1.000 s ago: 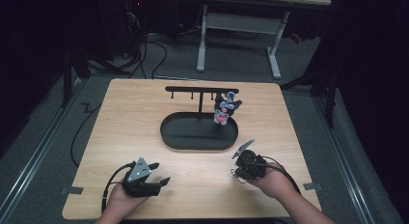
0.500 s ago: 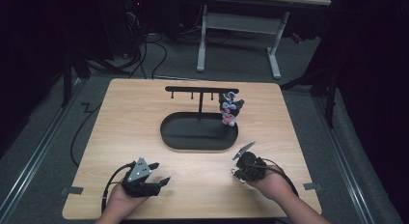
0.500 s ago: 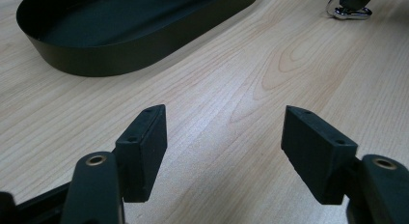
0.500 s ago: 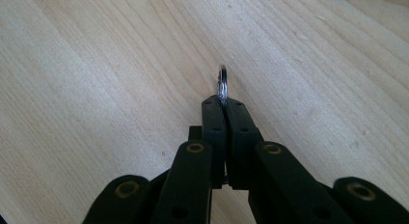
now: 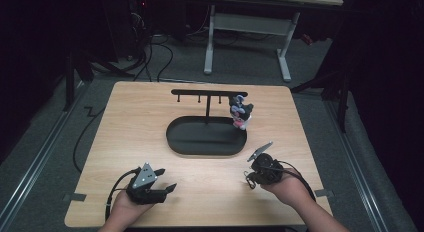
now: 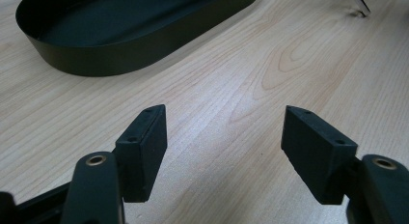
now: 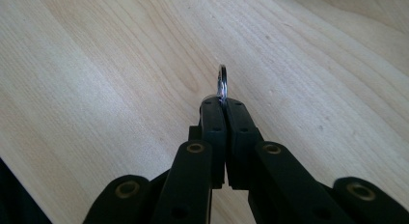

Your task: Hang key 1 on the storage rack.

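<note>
- The right tongs are pinched fully together on a small metal ring, which sticks up past their tips, edge-on; after closing a little further just now, they have the ring clamped between them.
- In the high view the right tongs sit low over the near right of the worktop, apart from the rack.
- The left tongs stand wide with nothing between them, resting at the near left of the worktop; in the high view the left tongs point towards the middle.
- The hanging rack rises from a dark oval tray in the middle of the worktop; a small figure charm hangs at its right end, and the other pegs look free.
- The step in hand looks like carrying the ring to a free peg. The grip is thin, only an edge of the ring, so keep the pinch firm and move slowly.
- Turn the wrist so the ring's opening faces the peg tip rather than its edge, approach from the near side, and stay left of the figure charm to avoid knocking it.
- Release only once the ring sits over the peg; a slip would likely drop it into the tray.
- The left tongs could steady the tray rim if the rack shifts.
</note>
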`<state>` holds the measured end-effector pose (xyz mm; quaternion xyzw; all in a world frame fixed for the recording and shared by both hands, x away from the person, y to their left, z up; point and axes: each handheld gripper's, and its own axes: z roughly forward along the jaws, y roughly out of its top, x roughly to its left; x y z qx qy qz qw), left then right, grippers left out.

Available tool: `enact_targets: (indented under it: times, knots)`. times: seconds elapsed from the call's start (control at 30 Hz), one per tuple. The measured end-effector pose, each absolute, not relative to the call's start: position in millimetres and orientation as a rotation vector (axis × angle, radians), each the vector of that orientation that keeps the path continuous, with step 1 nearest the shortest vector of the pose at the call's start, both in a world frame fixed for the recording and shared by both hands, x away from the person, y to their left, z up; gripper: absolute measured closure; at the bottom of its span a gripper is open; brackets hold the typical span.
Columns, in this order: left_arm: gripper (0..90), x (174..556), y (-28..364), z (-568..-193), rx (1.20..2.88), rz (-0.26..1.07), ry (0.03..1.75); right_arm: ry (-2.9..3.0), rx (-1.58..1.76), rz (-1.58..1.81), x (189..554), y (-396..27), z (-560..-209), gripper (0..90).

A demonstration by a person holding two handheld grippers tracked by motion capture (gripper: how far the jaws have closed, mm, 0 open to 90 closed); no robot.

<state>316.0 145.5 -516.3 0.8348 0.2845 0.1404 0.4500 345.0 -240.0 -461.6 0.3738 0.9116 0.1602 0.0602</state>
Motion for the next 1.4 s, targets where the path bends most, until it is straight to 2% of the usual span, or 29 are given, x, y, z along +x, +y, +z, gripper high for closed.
enact_targets:
  times: [0.4, 1.4]
  knots:
    - [33.6, 316, 146, -516, 2.063, 0.349, 0.705, 2.751, 1.154, 0.522, 352, -246, -434, 88.8]
    - [33.9, 318, 151, -517, 2.062, 0.369, 0.714, 2.758, 1.167, 0.529, 396, -222, -383, 88.7]
